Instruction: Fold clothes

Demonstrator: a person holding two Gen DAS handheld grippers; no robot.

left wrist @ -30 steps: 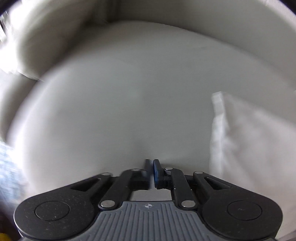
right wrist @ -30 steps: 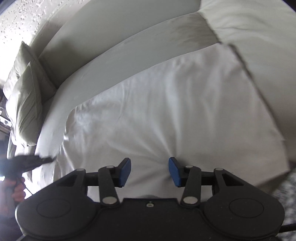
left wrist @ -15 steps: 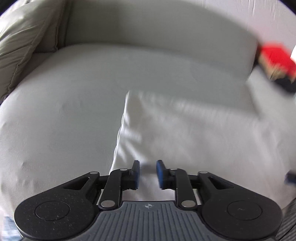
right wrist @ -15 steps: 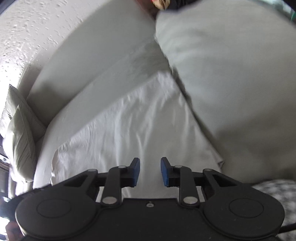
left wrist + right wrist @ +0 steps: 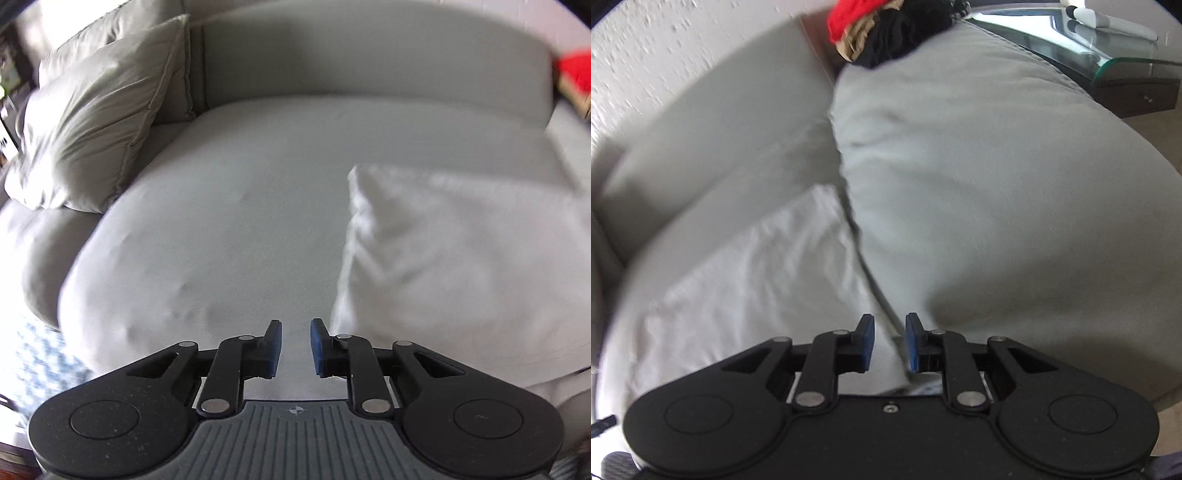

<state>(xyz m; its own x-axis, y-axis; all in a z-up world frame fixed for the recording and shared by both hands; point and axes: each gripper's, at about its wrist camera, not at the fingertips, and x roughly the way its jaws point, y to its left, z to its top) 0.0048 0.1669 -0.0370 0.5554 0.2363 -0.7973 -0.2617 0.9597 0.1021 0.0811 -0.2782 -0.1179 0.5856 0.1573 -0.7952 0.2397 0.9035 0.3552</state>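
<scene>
A white folded cloth (image 5: 454, 254) lies flat on the grey sofa seat (image 5: 236, 206), to the right in the left wrist view. It also shows in the right wrist view (image 5: 757, 280), to the left, against a seat seam. My left gripper (image 5: 295, 345) is open a little and empty, above bare seat just left of the cloth's near corner. My right gripper (image 5: 889, 343) is open a little and empty, over the cloth's right edge by the seam. A pile of red, tan and black clothes (image 5: 886, 29) sits at the far end of the sofa.
A grey pillow (image 5: 99, 110) leans in the sofa's left corner. A large grey cushion (image 5: 1015, 177) fills the right of the right wrist view. A glass-topped table (image 5: 1108, 55) stands beyond it. A patterned rug (image 5: 40, 362) lies below the sofa's left edge.
Both grippers have swung: the left view shifted left so the cloth sits further right, the right view shifted right toward the cushion and clothes pile. The left jaws opened from shut.
</scene>
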